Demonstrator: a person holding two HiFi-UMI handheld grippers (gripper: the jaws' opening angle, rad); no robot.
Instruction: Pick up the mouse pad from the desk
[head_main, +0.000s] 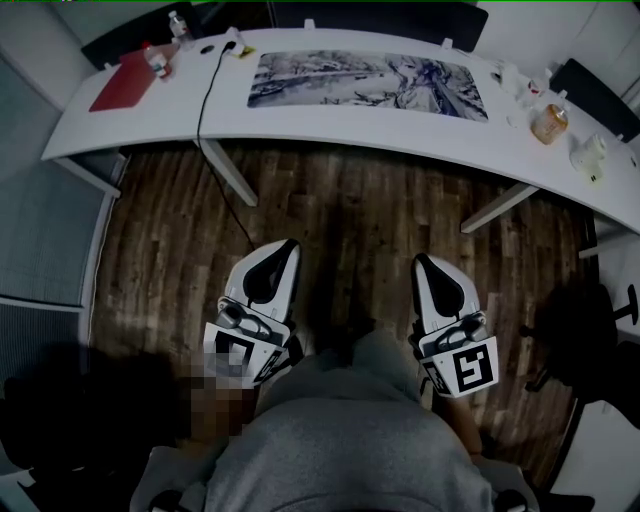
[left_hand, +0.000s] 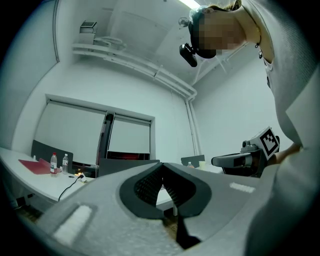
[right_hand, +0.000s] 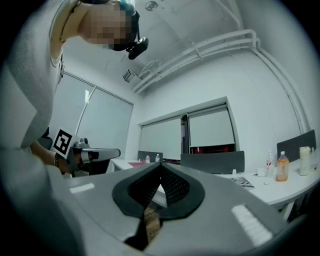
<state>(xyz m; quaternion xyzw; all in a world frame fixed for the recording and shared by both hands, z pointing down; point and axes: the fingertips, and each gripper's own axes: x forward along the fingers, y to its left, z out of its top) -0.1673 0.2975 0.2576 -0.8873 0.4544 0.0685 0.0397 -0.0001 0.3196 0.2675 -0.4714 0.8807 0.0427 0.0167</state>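
The mouse pad (head_main: 368, 82), a long printed mat in grey and blue tones, lies flat on the curved white desk (head_main: 300, 122) at the top of the head view. Both grippers hang well short of the desk, over the wooden floor. My left gripper (head_main: 279, 246) is shut with nothing in it, tips touching. My right gripper (head_main: 421, 260) is shut and empty too. In the left gripper view the left gripper (left_hand: 161, 167) points level toward the desk, and the right gripper (right_hand: 161, 167) does the same in its own view, where a corner of the pad (right_hand: 242, 182) shows.
A red folder (head_main: 124, 80), small bottles (head_main: 156, 58) and a black cable (head_main: 205, 95) sit on the desk's left end. An orange drink bottle (head_main: 549, 122) and white items (head_main: 588, 156) stand at the right. Dark chairs (head_main: 598, 95) line the far side. White desk legs (head_main: 232, 172) stand below.
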